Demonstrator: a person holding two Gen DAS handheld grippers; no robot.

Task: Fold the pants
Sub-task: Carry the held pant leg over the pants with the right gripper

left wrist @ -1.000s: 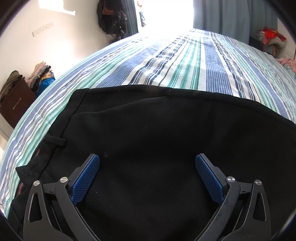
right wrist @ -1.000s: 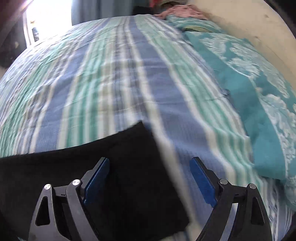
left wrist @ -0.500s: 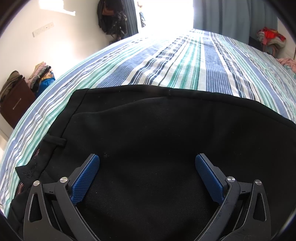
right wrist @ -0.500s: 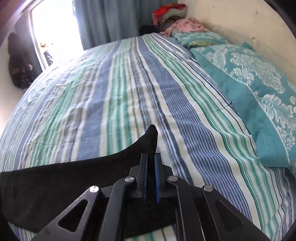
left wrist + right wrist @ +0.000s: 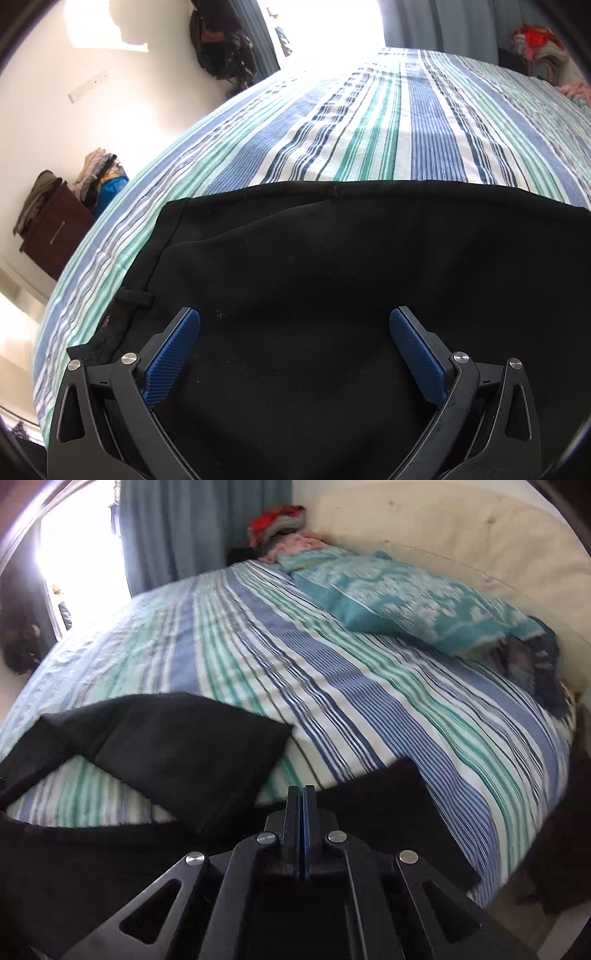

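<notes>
One pants leg now lifted by the shut right gripper.

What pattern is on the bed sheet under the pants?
Blue, green and white stripes on the bed sheet, clearest in the left wrist view.

Daylight floods both views from a window at twelve o'clock in the left wrist view and ten o'clock in the right, blown out to pure white. A sunlit patch glares on the wall at eleven o'clock. The black pants swallow detail. The right wrist view smears with motion blur across the bed; the left is sharp. Fisheye curvature bends the edges, and the corners go dark.
</notes>
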